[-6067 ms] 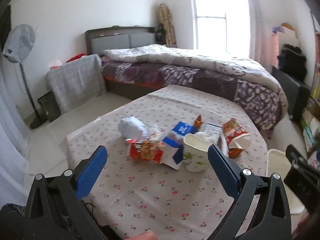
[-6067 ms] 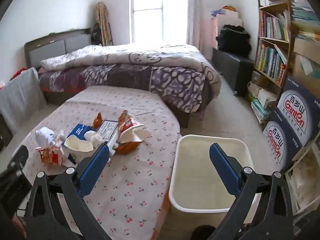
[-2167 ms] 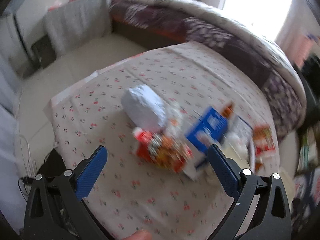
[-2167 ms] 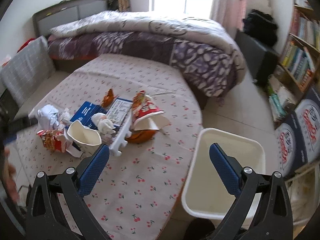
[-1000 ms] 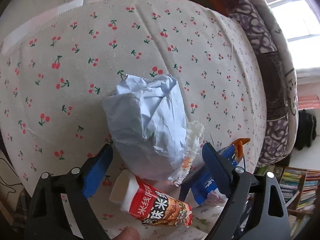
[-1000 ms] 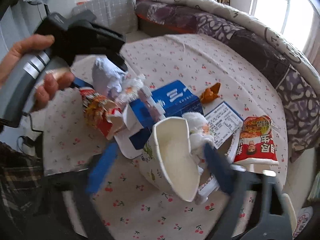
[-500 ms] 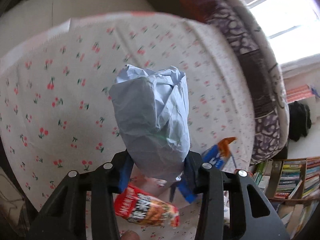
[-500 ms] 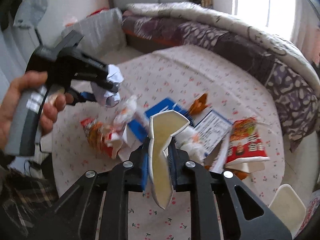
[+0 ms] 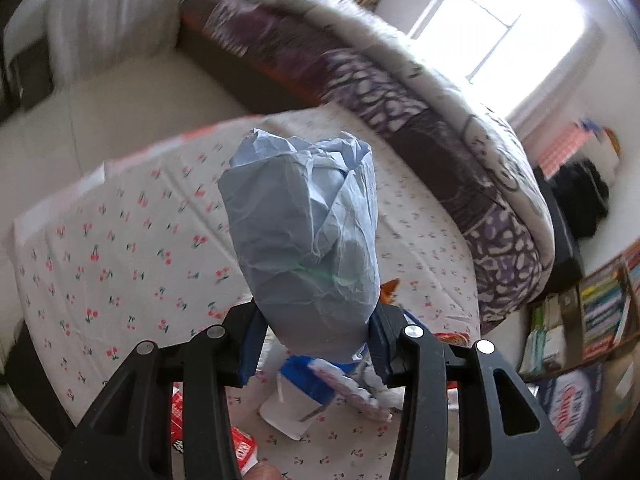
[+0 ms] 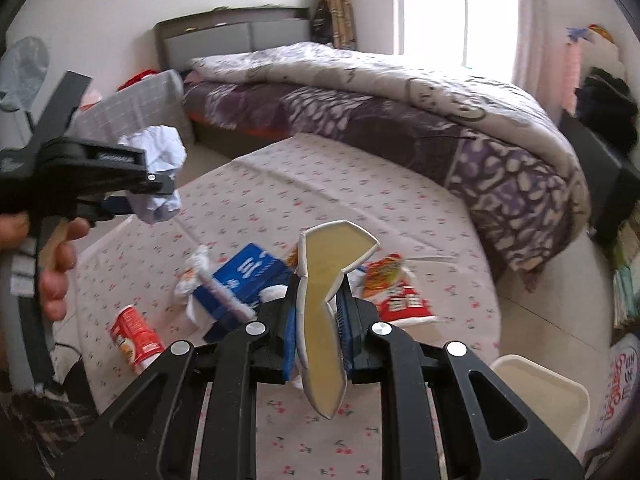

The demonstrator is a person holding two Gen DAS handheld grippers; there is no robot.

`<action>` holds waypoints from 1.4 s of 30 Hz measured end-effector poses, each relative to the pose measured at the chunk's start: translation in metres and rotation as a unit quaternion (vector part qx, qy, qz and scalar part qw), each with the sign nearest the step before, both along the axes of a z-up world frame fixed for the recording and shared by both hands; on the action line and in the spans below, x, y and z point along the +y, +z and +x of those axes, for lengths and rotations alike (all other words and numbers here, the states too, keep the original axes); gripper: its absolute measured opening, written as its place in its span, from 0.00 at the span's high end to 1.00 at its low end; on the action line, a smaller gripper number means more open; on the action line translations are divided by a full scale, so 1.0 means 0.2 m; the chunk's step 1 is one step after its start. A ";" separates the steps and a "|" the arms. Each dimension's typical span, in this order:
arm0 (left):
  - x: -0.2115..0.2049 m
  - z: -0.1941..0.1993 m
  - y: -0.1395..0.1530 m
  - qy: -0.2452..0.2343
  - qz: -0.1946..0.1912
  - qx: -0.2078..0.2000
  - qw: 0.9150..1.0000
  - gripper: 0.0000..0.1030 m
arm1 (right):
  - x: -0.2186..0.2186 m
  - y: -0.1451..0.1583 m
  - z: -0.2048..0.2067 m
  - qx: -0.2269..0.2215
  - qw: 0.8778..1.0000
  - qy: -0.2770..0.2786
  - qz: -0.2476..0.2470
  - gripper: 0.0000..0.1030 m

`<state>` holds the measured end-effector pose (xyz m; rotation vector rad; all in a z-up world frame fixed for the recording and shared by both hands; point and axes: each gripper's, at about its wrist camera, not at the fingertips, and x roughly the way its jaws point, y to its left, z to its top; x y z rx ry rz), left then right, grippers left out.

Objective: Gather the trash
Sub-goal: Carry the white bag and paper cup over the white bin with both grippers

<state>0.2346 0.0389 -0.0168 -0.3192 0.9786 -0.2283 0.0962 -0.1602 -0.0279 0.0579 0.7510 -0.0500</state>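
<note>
My left gripper [image 9: 314,344] is shut on a crumpled pale blue paper wad [image 9: 308,236] and holds it above the cherry-print table [image 9: 120,240]. The wad also shows in the right wrist view [image 10: 158,168], raised at the left. My right gripper [image 10: 318,336] is shut on a squashed white paper cup [image 10: 324,300], lifted above the table. On the table lie a blue carton [image 10: 244,276], a red snack tube [image 10: 136,340], a red noodle wrapper [image 10: 394,288] and crumpled white tissue [image 10: 192,276].
A white plastic bin [image 10: 548,392] stands on the floor at the table's right. A bed with a purple quilt [image 10: 400,100] lies behind the table. A bookshelf [image 9: 600,312] and boxes are at the far right.
Both grippers have risen with their loads. The left one has lifted the blue wad higher off the table; the right one has raised the cup.
</note>
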 end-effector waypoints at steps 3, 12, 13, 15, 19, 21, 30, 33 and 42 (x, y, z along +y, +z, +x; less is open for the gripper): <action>-0.09 -0.07 0.05 -0.020 0.018 -0.029 0.999 0.58 | -0.05 0.02 -0.04 -0.005 1.000 -0.023 -0.007 0.83; -0.40 -0.27 0.10 -0.091 0.063 -0.089 0.990 0.57 | -0.25 0.04 -0.13 0.004 0.995 -0.099 -0.013 0.83; -0.44 -0.29 0.10 -0.098 0.067 -0.093 0.989 0.57 | -0.27 0.04 -0.14 0.006 0.994 -0.107 -0.013 0.82; -0.50 -0.34 0.10 -0.115 0.071 -0.102 0.986 0.57 | -0.32 0.04 -0.16 0.008 0.992 -0.123 -0.015 0.82; -0.61 -0.44 0.09 -0.137 0.071 -0.113 0.982 0.57 | -0.43 0.04 -0.21 0.017 0.988 -0.155 -0.015 0.82; -0.67 -0.48 0.06 -0.140 0.056 -0.110 0.982 0.57 | -0.47 0.04 -0.24 0.022 0.985 -0.170 -0.016 0.82; -0.95 -0.69 0.02 -0.221 0.078 -0.126 0.964 0.57 | -0.73 0.03 -0.41 0.054 0.969 -0.242 -0.013 0.81; -1.00 -0.74 0.01 -0.237 0.077 -0.125 0.960 0.57 | -0.81 0.03 -0.47 0.060 0.964 -0.260 -0.004 0.81; -1.17 -0.88 -0.02 -0.284 0.080 -0.122 0.948 0.57 | -1.00 0.02 -0.63 0.066 0.949 -0.307 0.011 0.79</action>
